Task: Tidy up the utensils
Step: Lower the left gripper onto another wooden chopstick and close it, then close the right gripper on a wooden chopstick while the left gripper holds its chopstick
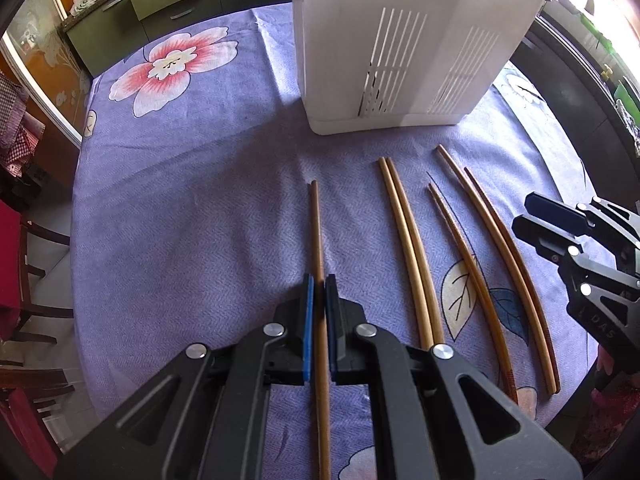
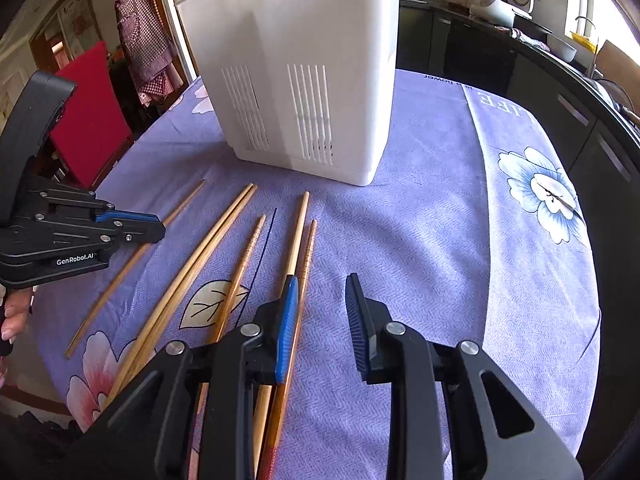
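Note:
Several wooden chopsticks lie on a purple flowered tablecloth [image 1: 180, 220] in front of a white slotted utensil holder [image 1: 400, 40], which also shows in the right wrist view [image 2: 304, 64]. My left gripper [image 1: 319, 284] is shut on a single chopstick [image 1: 316, 224], low at the cloth; the same gripper [image 2: 156, 226] and chopstick [image 2: 132, 256] show at the left of the right wrist view. A pair of chopsticks [image 1: 404, 240] and further chopsticks [image 1: 496, 248] lie to the right. My right gripper [image 2: 322, 286] is open and empty, its left finger over the rightmost chopsticks [image 2: 300, 236].
The round table's edge curves close at the right [image 2: 596, 280] and left [image 1: 76, 200]. Dark cabinets [image 1: 168, 4] stand behind, a red chair [image 2: 88, 116] to the left, and a kitchen counter [image 2: 520, 28] at the back right.

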Tool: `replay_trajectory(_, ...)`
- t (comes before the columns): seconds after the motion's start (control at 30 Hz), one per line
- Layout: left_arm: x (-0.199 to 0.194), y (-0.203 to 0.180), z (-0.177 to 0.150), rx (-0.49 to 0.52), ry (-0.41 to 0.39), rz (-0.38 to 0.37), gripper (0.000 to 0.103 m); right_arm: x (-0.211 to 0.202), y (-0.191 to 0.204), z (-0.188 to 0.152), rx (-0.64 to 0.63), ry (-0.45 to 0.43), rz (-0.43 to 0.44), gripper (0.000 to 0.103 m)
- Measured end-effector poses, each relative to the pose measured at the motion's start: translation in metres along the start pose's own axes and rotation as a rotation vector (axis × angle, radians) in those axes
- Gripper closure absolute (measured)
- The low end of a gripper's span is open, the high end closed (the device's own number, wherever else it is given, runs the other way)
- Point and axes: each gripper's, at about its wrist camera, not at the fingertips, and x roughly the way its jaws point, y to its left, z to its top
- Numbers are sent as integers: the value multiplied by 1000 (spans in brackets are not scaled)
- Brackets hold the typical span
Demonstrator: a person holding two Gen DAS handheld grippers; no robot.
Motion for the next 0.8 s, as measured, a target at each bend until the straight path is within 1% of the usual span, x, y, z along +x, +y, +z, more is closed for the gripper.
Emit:
replay_trajectory(0.23, 0, 1, -1, -1, -9, -9, 97, 8, 10, 0, -46, 36, -31, 78)
replay_trajectory(0.4, -1, 1, -2, 1, -12, -9, 97, 9, 18, 1, -80, 46, -56, 78)
replay_trajectory(0.47, -1, 0, -1, 3, -13, -7, 97, 14, 18, 4, -77, 63, -64, 78)
replay_trajectory(0.63, 0, 0, 0, 0, -12, -9, 97, 20, 12, 9, -39, 61, -54, 78)
replay_trajectory(0.67, 0, -1, 0, -1, -12, -9, 97, 20, 12, 9, -39, 59, -48, 80)
replay_trajectory(0.7, 0, 0, 1, -2, -13, -10, 97, 19, 12, 8, -40, 59, -37, 85)
replay_trajectory(0.8, 0, -1, 1, 3, -13, -7, 97, 20, 9, 9, -29, 65, -18, 87)
